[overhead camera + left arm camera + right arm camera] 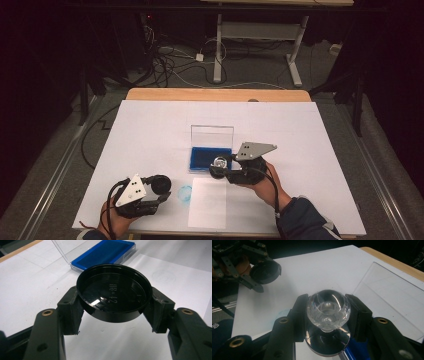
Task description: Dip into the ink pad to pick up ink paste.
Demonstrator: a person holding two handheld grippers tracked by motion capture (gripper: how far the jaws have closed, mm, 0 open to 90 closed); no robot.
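Observation:
My right gripper (328,312) is shut on the clear faceted knob of a round stamp (328,307), whose dark disc base faces down. In the high view the stamp (220,162) is at the near right corner of the blue ink pad (209,157); I cannot tell whether it touches the pad. The pad's clear lid (212,135) stands open behind it. My left gripper (115,303) is shut on a black round cap (114,293), hollow side up, held low near the table's front left (161,185).
A white sheet of paper (207,202) lies near the front edge, between the two hands. A faint round blue mark (185,192) sits just left of it. White covering (150,130) spreads over the wooden table. Cables and a desk frame stand on the floor beyond.

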